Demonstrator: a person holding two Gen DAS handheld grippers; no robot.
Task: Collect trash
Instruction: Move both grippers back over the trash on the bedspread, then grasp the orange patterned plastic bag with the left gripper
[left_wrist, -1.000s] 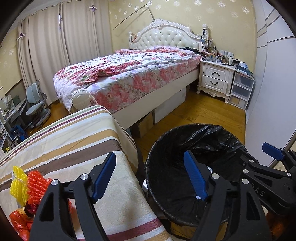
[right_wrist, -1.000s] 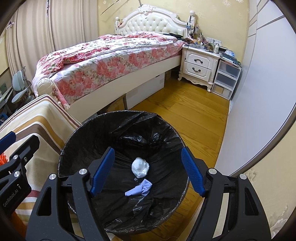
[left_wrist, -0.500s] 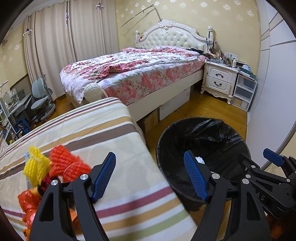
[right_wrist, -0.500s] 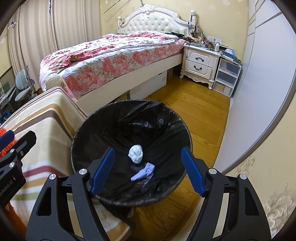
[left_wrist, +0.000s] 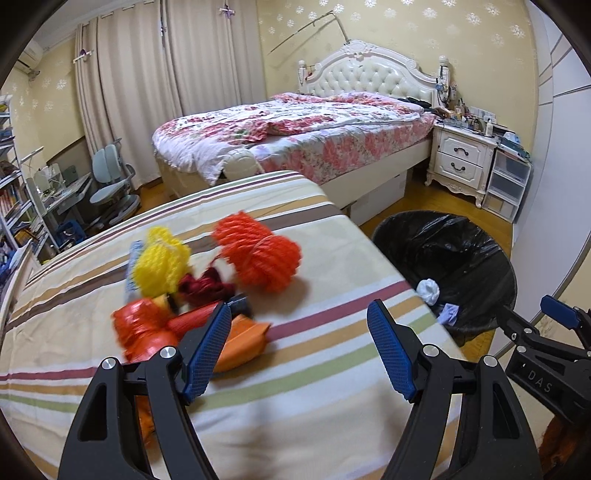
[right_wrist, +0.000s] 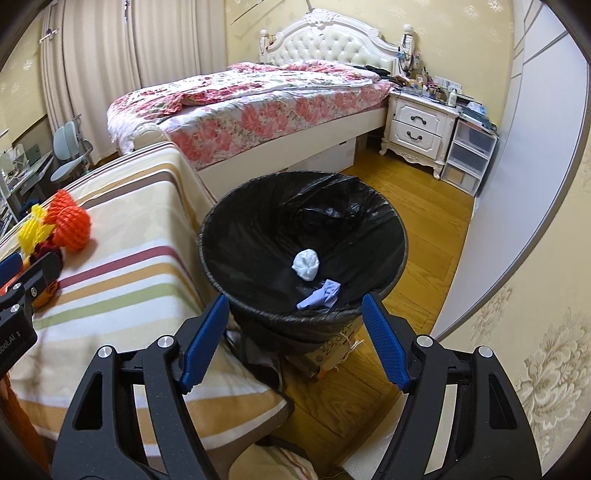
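Observation:
A pile of trash lies on the striped tablecloth (left_wrist: 317, 369): an orange foam net (left_wrist: 258, 254), a yellow foam net (left_wrist: 160, 264), a dark red scrap (left_wrist: 201, 288) and orange wrappers (left_wrist: 144, 332). My left gripper (left_wrist: 299, 350) hangs open just in front of the pile, with nothing between its fingers. A black-lined trash bin (right_wrist: 303, 254) stands on the floor to the table's right, holding a white wad (right_wrist: 306, 264) and a blue scrap (right_wrist: 321, 293). My right gripper (right_wrist: 295, 343) is open and empty over the bin's near rim. The same pile (right_wrist: 55, 225) shows at far left there.
A bed with a floral cover (left_wrist: 295, 133) fills the back of the room, with a white nightstand (left_wrist: 461, 162) and plastic drawers (left_wrist: 508, 184) beside it. A desk chair (left_wrist: 110, 184) stands at the left by the curtains. Wooden floor (right_wrist: 417, 221) lies between bin and wall.
Both grippers have swung left, away from the bin and toward the table. The trash pile has come to the middle of the left wrist view, and the bin has slid to the right.

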